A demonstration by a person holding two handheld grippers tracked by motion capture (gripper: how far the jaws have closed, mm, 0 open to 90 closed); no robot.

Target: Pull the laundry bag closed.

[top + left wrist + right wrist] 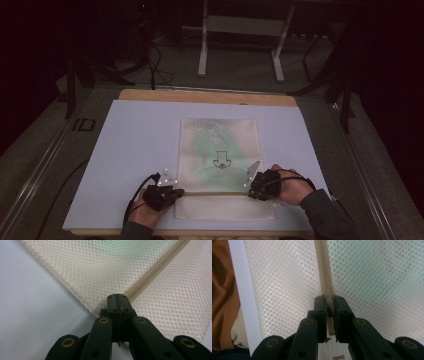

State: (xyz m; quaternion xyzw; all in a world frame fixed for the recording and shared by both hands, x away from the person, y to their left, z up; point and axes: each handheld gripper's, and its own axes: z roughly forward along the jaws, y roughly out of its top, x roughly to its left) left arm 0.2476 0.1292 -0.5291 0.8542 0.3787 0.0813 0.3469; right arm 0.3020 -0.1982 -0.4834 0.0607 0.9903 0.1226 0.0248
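A cream mesh zip bag [220,150] lies flat on the pale board [135,150], with something green and a small black drawing inside. Its zipper [155,271] runs across the near part of the bag. My left gripper [176,193] sits at the zipper's left end, and in the left gripper view it [117,297] is shut on the bag's edge there. My right gripper [252,189] is at the zipper's right end. In the right gripper view it [329,300] is shut on the zipper pull, with the zipper [323,265] stretching straight ahead.
The board rests on a wooden table [200,96] whose far edge shows. Behind it stand white metal frame legs [202,55] and cables [155,65] on the dark floor. A brown surface [222,302] lies past the board's edge [242,290].
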